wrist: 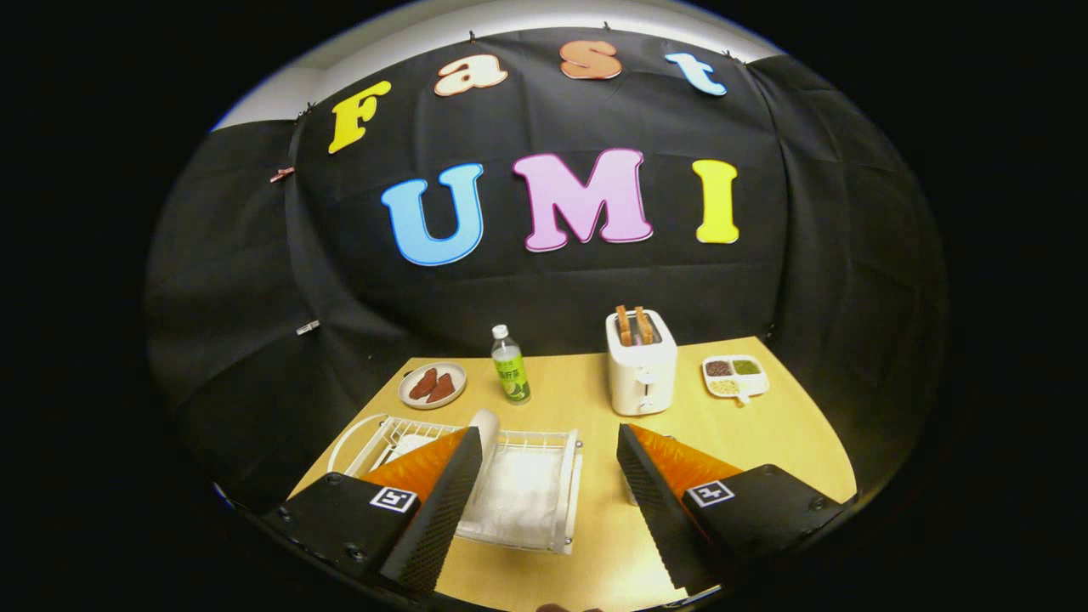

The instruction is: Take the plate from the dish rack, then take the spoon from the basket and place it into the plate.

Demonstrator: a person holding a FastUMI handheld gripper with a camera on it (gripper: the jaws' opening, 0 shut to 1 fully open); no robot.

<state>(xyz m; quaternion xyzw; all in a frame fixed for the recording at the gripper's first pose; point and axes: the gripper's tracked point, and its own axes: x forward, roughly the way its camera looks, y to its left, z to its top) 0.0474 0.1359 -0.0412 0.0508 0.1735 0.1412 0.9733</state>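
hand-held gripper (549, 442) open, above dish rack (544, 489)

White dish rack (544, 450), white toaster (642, 374), green-labelled bottle (510, 367), tan wooden table (748, 429), brown slices on grey plate (432, 386).

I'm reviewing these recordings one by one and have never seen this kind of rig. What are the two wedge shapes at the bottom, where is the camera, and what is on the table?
The two wedges are the fingers of a handheld gripper; a person carries it, and the fisheye camera rides on it, looking forward along them. The fingers stand apart and hold nothing. Just ahead, partly behind one finger, a white wire dish rack sits on the light wooden table, with a white plate standing in it. Beyond are a small plate with brown slices, a clear green-labelled bottle, a white toaster holding two bread slices and a white divided dish of grains.
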